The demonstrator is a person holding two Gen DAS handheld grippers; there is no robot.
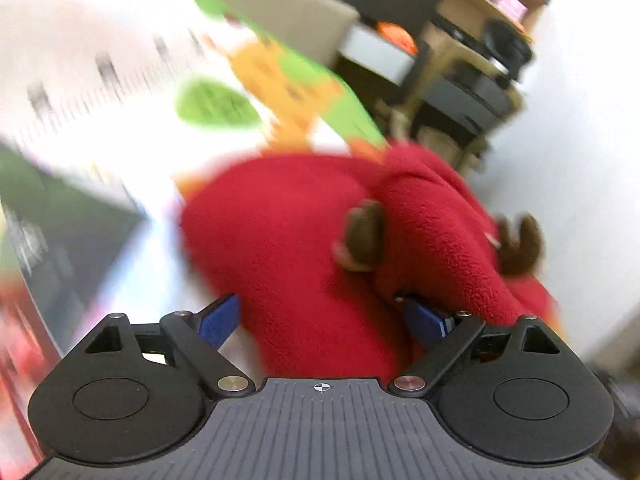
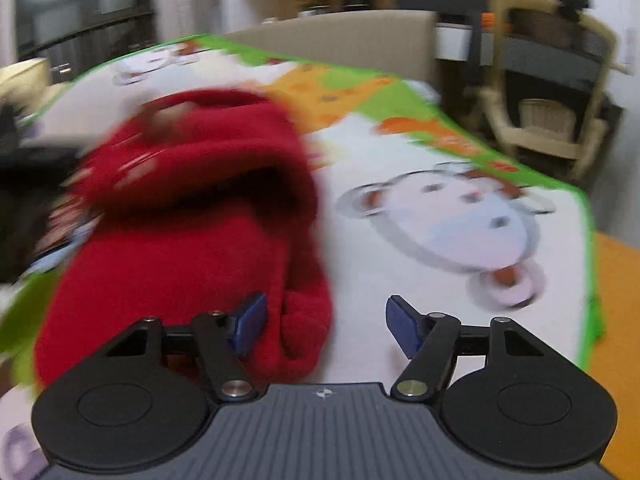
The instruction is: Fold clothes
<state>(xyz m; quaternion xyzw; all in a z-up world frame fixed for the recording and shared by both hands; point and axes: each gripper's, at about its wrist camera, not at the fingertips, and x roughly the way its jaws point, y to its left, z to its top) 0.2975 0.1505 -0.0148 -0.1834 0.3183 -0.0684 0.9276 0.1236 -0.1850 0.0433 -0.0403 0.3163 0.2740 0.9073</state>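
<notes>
Closest to us in the left wrist view, the left gripper (image 1: 322, 320) has its jaws spread wide, and the red fleece garment (image 1: 304, 248) lies between them. One blue pad (image 1: 426, 320) touches the fleece or is partly under a fold, the other stands free, so we judge that nothing is clamped. In the right wrist view the right gripper (image 2: 326, 326) also has its jaws wide apart. A thick fold of the garment (image 2: 192, 248) sits just beside its left pad (image 2: 250, 324), and the rest of the gap shows only the mat.

Further out, the garment is a bunched heap on the cartoon mat (image 2: 440, 216) that covers the surface. We see small brown pieces (image 1: 366, 232) sewn on it, perhaps ears of a hood. The pictures are blurred, so details are not sure.

We think the folding is at an early stage: the garment is not flat, no clean fold is visible, and it must first be spread out. Behind the mat stands a beige chair (image 2: 552, 92).
</notes>
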